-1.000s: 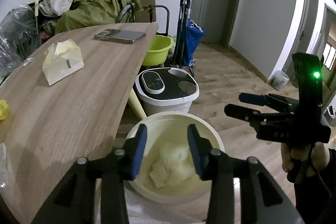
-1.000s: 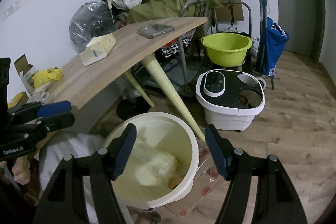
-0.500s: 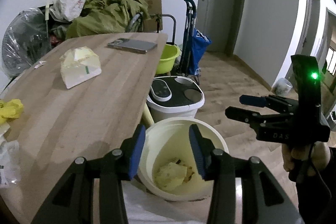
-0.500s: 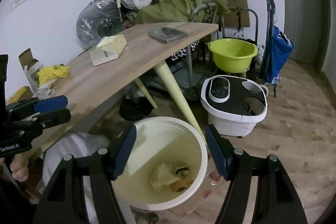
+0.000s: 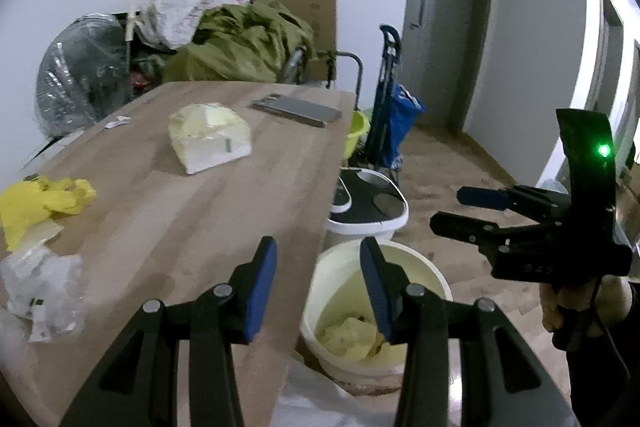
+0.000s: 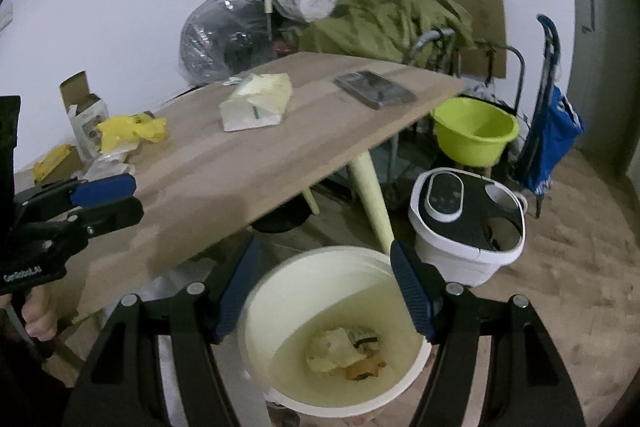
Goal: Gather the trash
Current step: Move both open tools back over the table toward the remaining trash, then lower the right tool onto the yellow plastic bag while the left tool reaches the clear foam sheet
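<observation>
Both tongs released, nothing between the jaws: left gripper parted moderately, right gripper wider. Nearest thing is the cream round plastic bin on the floor just below the table edge, already holding crumpled yellowish paper scraps; the right gripper hangs right over its mouth, the left straddles the edge of the light wooden tabletop and the bin rim. Remaining trash lies up and to the left of both tongs, on the table: clear crinkled plastic wrapper closest, then the crumpled yellow plastic bag just beyond it, long axis running roughly across the table's width. Left hand is the nearer one, so probably its pick. Further along, a white-and-yellow soft tissue pack, then a flat grey phone, likely not trash. Right wrist view alone shows an open small cardboard box and more yellow scraps by the wall; left view alone shows the wrapper clearly.
</observation>
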`<state>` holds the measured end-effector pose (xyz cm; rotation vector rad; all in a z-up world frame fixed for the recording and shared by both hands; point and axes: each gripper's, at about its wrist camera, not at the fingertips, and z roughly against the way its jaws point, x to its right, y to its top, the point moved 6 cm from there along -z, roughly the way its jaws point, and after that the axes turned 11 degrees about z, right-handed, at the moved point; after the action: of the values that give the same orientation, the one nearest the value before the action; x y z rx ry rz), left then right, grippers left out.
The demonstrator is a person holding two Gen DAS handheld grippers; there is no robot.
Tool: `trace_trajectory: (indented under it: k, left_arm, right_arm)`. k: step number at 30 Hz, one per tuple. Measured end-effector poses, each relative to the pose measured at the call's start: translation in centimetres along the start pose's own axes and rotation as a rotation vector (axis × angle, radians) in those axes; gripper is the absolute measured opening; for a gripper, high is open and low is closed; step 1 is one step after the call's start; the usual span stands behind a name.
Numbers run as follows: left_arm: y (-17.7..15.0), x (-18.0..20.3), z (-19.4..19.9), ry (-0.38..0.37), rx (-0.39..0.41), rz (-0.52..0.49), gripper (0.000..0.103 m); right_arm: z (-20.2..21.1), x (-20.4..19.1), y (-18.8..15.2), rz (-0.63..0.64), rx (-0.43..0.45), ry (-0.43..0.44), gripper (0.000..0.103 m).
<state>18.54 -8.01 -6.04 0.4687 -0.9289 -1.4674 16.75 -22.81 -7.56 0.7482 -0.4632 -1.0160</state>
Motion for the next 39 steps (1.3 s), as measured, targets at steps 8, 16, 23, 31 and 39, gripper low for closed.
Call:
trace_trajectory:
  k: [8,16,23,31,39]
  left_arm:
    - [0.9,-3.5,3.3,0.047,0.068,0.065,0.043]
    - [1.5,-7.7,6.8,0.120,0.119,0.129,0.043]
    - [2.0,-11.6,9.6,0.193,0.149,0.171,0.043]
    - [2.2,-17.2,12.2,0.287,0.186,0.255,0.044]
    - [2.1,-23.4,14.2,0.386,0.222,0.370,0.045]
  right_arm:
    - [0.1,-3.6,4.1,0.105,0.027,0.031,0.066]
    - [-0.4,-8.2,7.7,0.184,0.063,0.105,0.066]
    - [-1.8,-12.2,10.2,0.238,0.074,0.181,0.066]
    - [-3.9,-15.4,13.6,0.282,0.081,0.251,0.066]
    - [-8.0,-18.5,16.7,0.328,0.059,0.321,0.066]
